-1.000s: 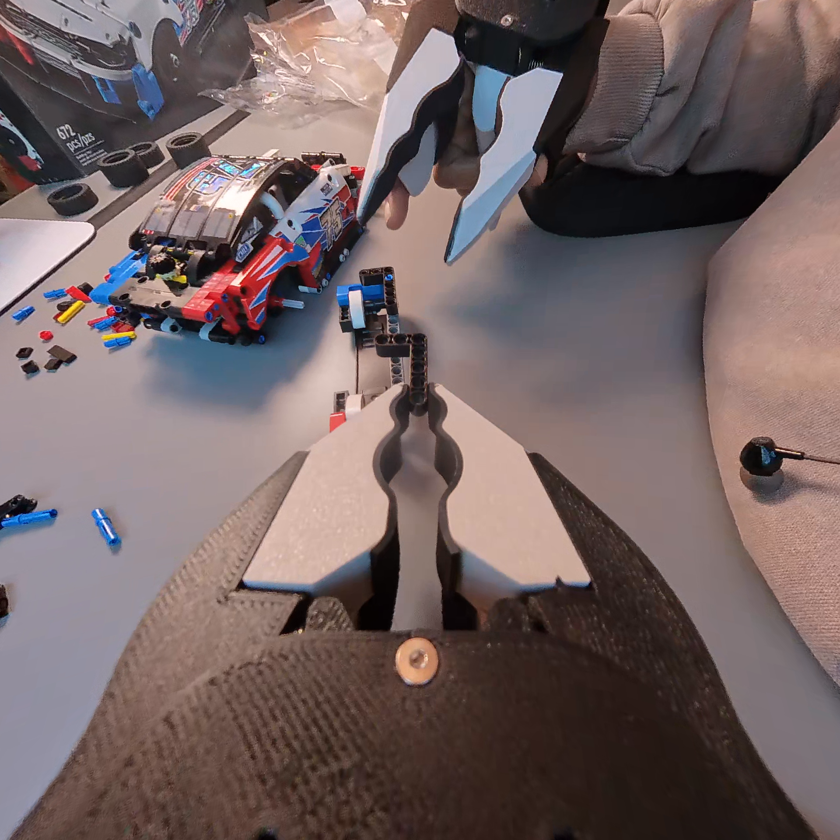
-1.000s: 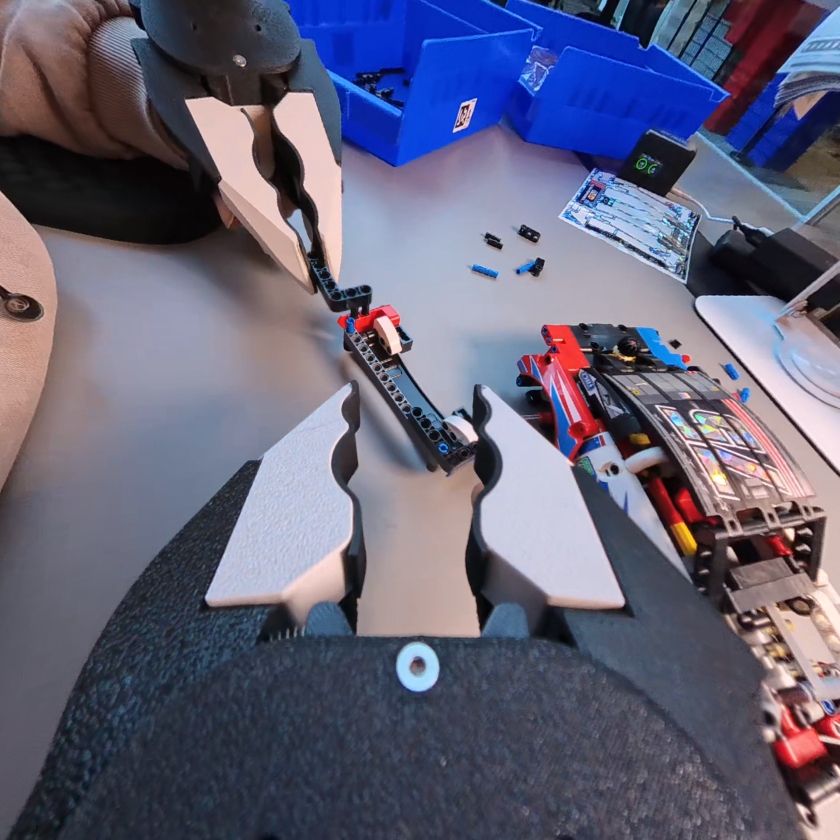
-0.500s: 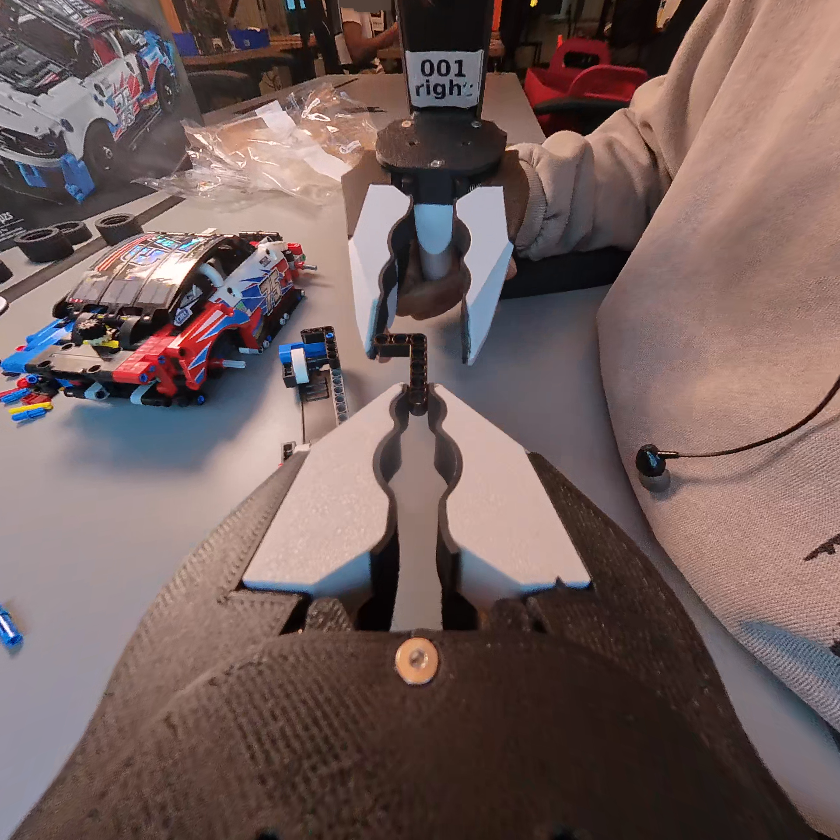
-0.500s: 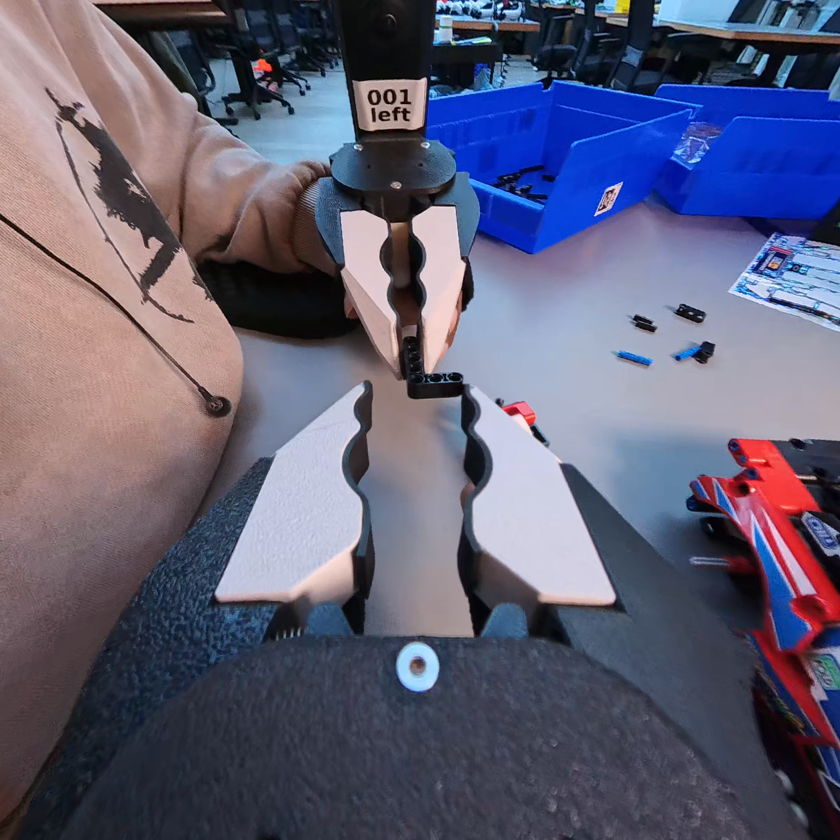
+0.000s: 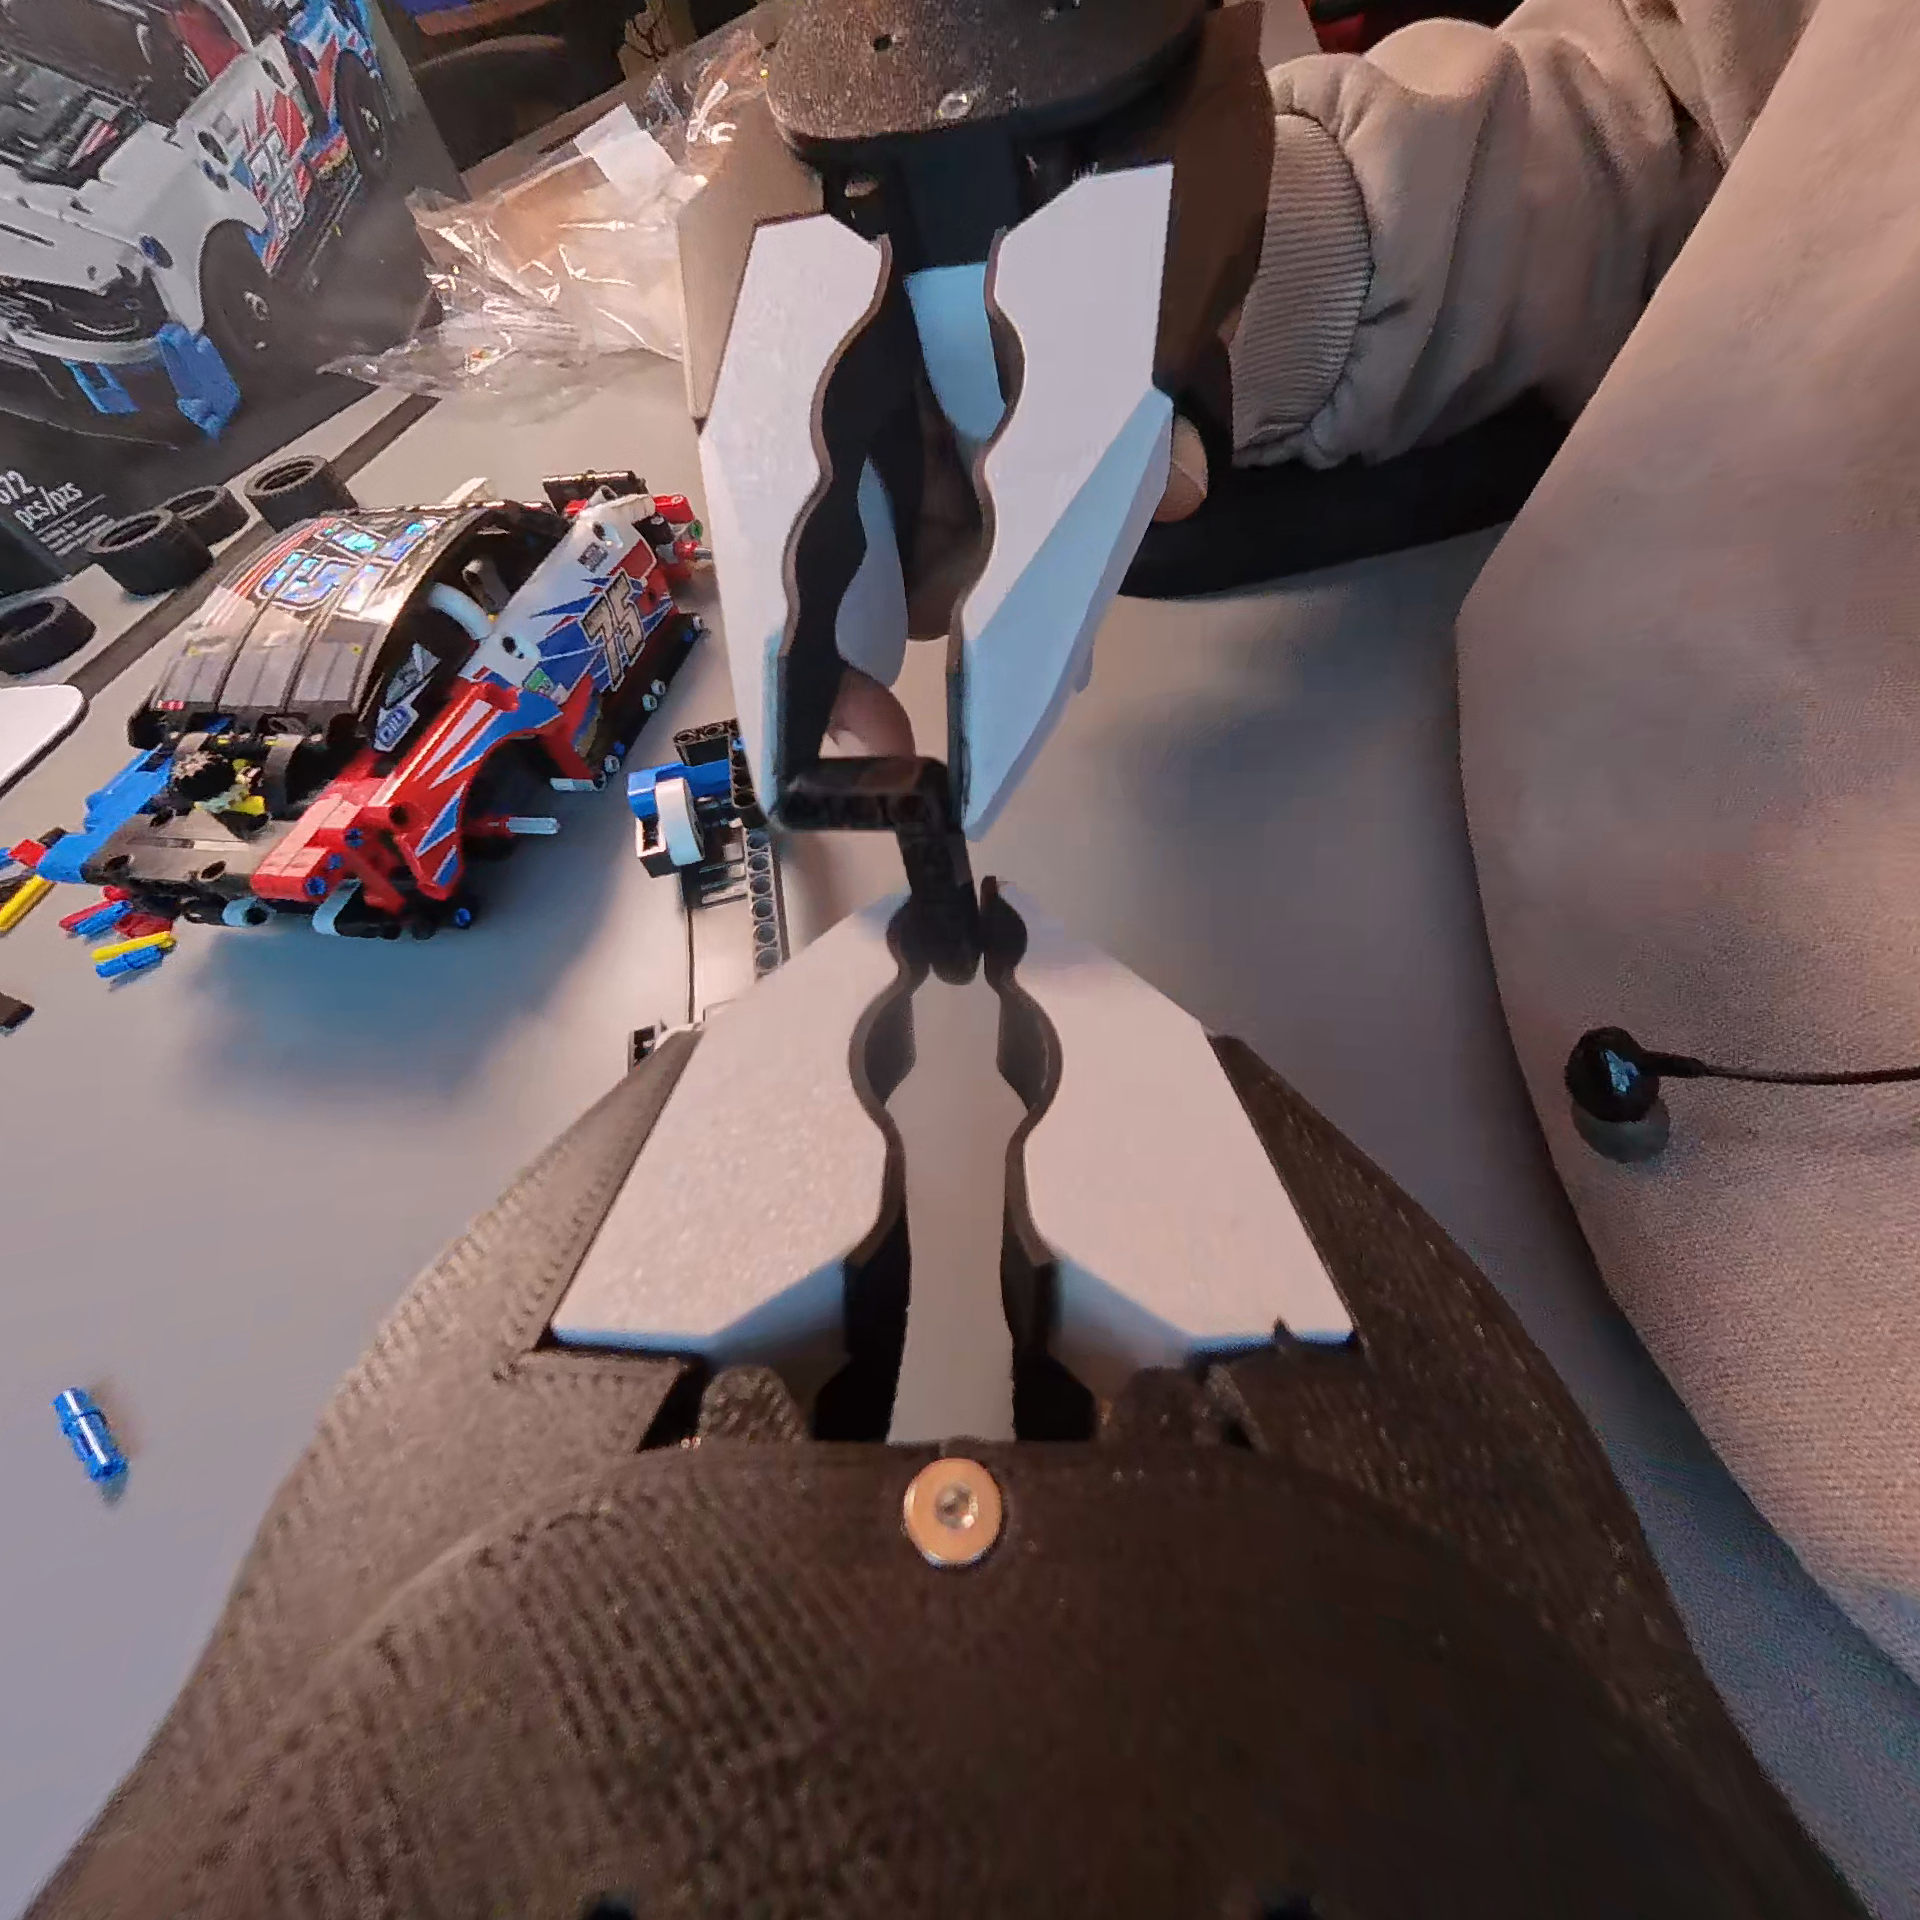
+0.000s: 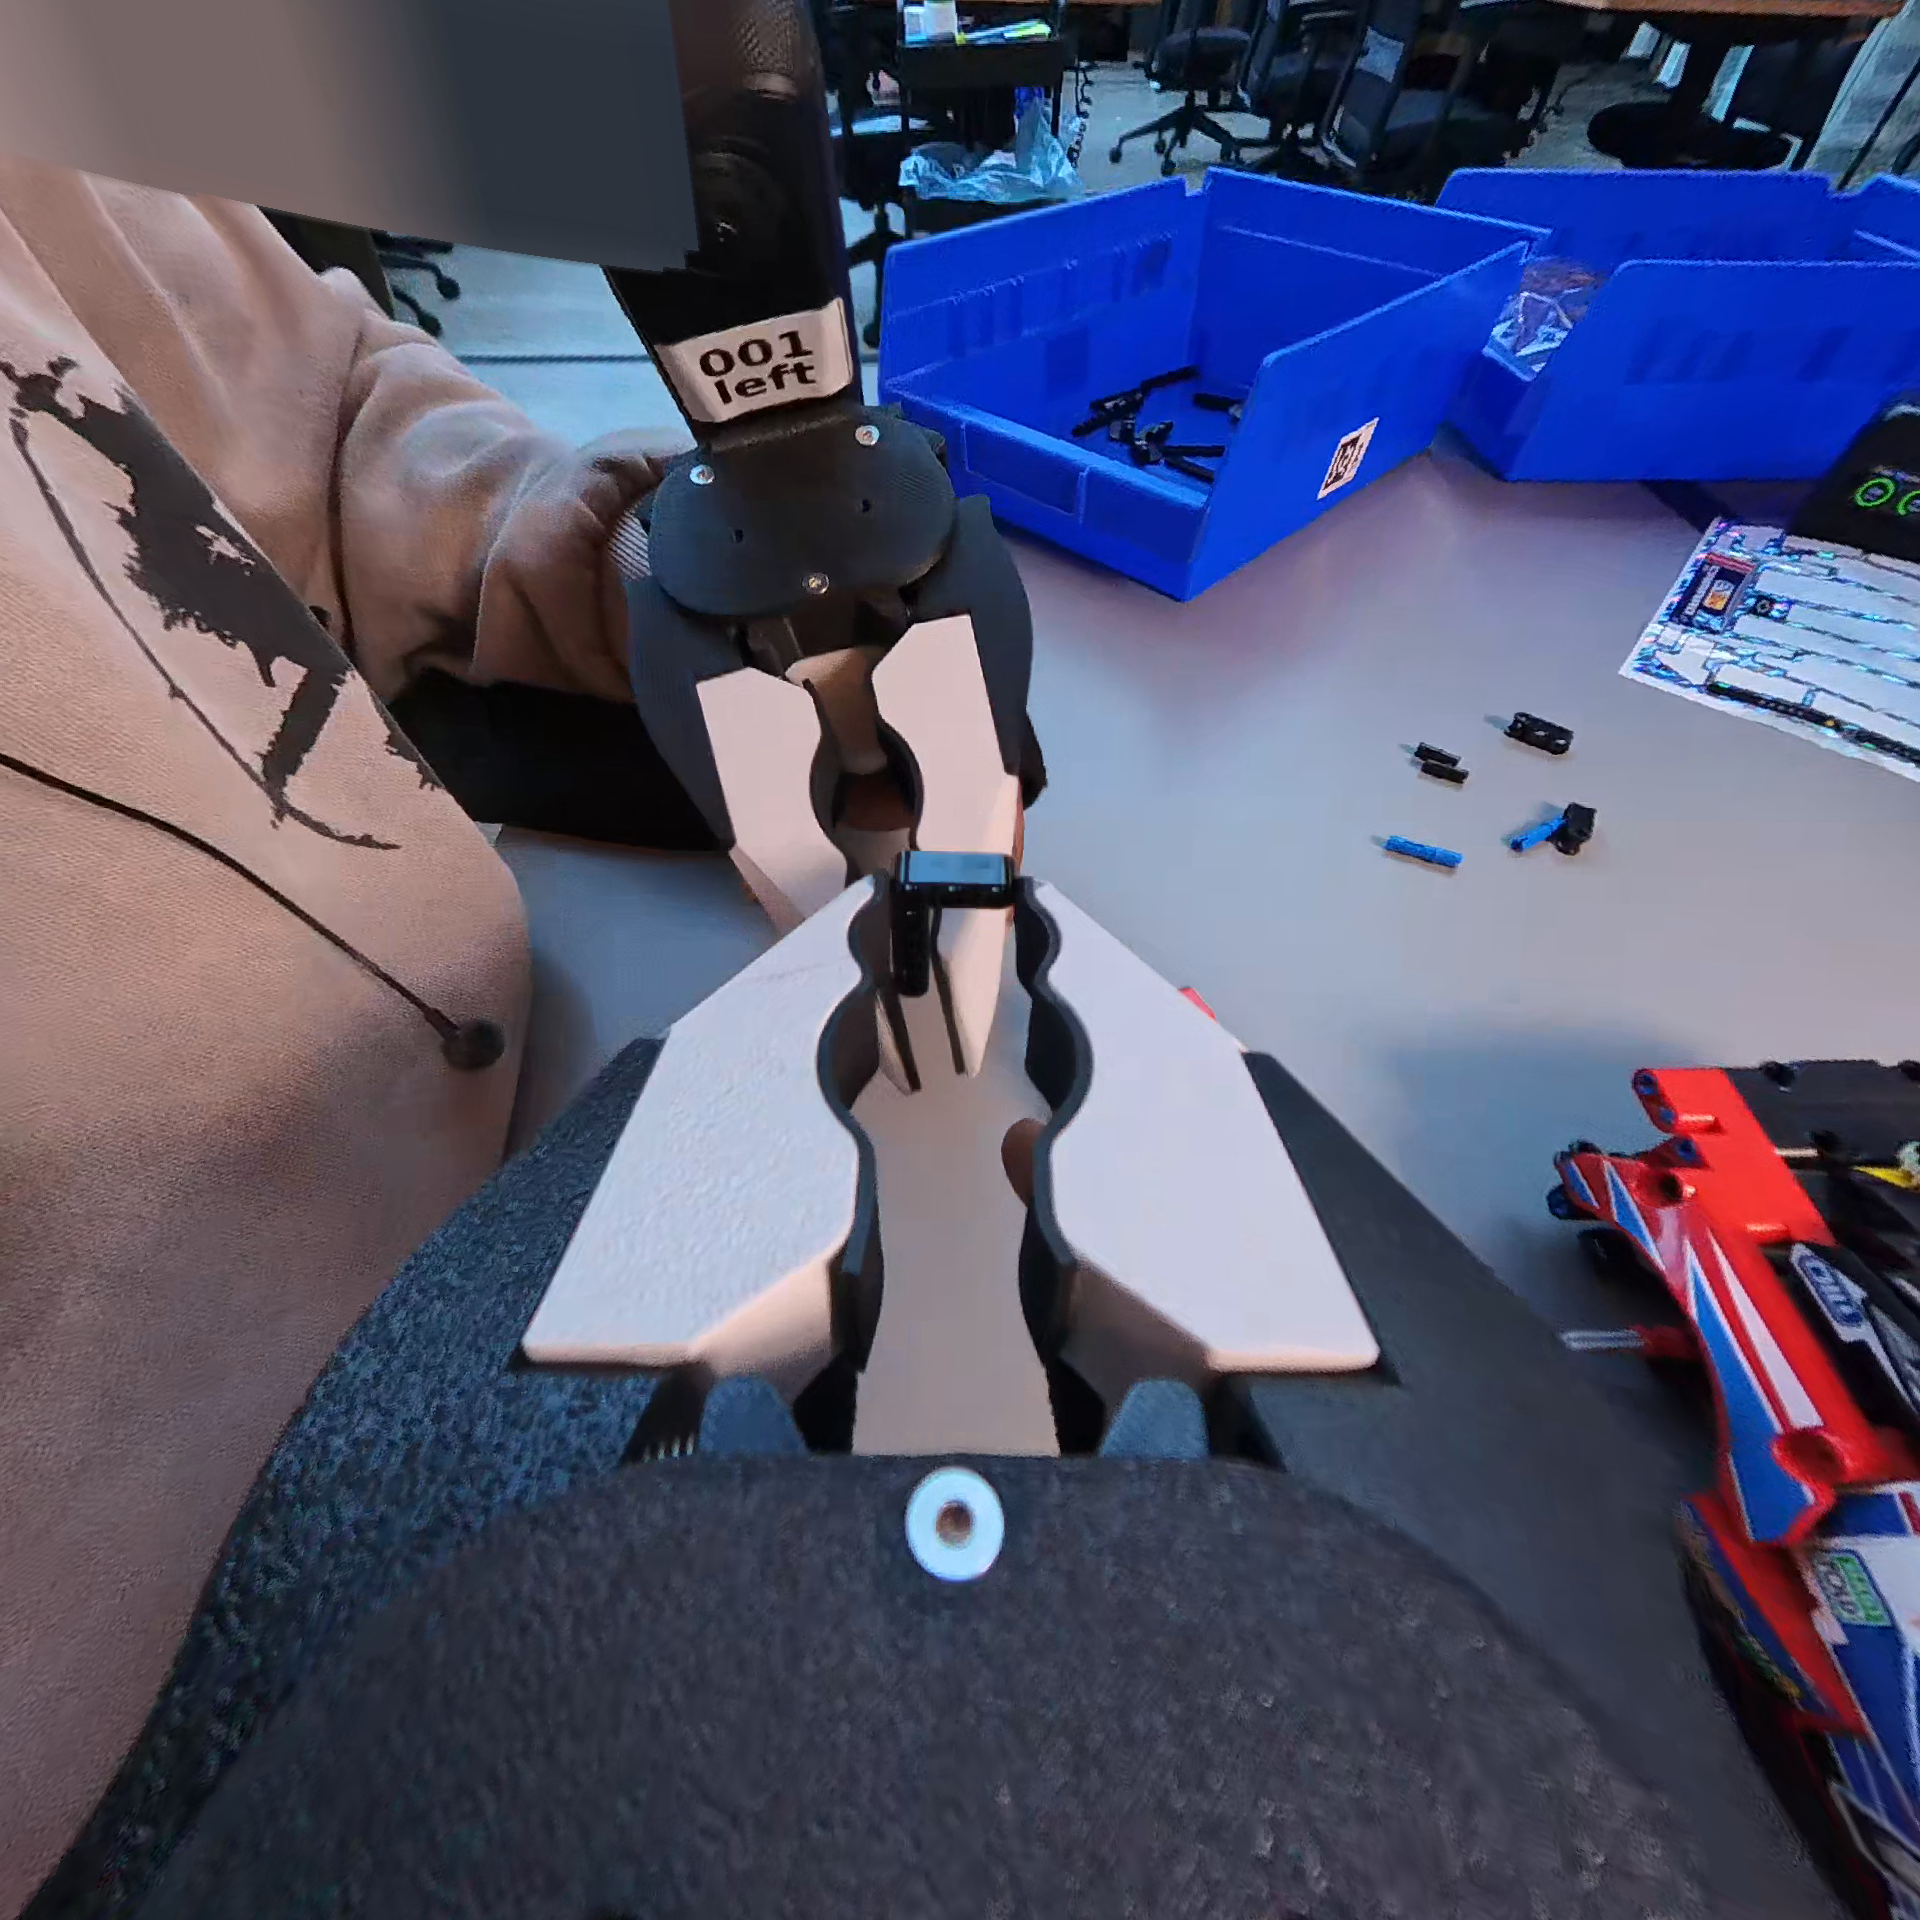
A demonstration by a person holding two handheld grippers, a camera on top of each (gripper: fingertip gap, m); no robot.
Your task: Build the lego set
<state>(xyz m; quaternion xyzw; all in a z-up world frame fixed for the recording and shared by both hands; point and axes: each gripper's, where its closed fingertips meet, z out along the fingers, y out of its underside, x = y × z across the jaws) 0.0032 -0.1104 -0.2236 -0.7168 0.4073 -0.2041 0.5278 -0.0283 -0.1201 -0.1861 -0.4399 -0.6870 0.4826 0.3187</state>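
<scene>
My left gripper (image 5: 940, 914) is shut on the long arm of a black L-shaped beam (image 5: 862, 795) and holds it above the grey table (image 5: 312, 1143). My right gripper (image 5: 871, 816) faces it, with its jaws closed on the two ends of the beam's short arm. In the right wrist view the beam (image 6: 954, 876) sits between my right gripper's (image 6: 948, 894) fingertips, with the left gripper (image 6: 935, 1039) behind it. The part-built red, blue and black car (image 5: 416, 675) lies on the table to the left. A small black frame with blue and white parts (image 5: 686, 810) lies beside it.
Blue bins (image 6: 1195, 416), a sticker sheet (image 6: 1787, 644) and loose pins (image 6: 1423, 850) lie beyond. Tyres (image 5: 156, 540), the set's box (image 5: 156, 208), plastic bags (image 5: 540, 260) and a blue pin (image 5: 91, 1434) are on the left. The person's beige sweatshirt (image 5: 1714, 727) is close on one side. The left gripper's tips are roughly 4 cm from the right gripper's. Left tips and right tips are each some 20 cm from the blue pin (image 5: 91, 1434). My right wrist view (image 6: 1421, 853) looks at it from another angle.
Both grippers have come together. The right gripper's jaws have narrowed from open to closed around the short arm of the beam that the left still holds.
</scene>
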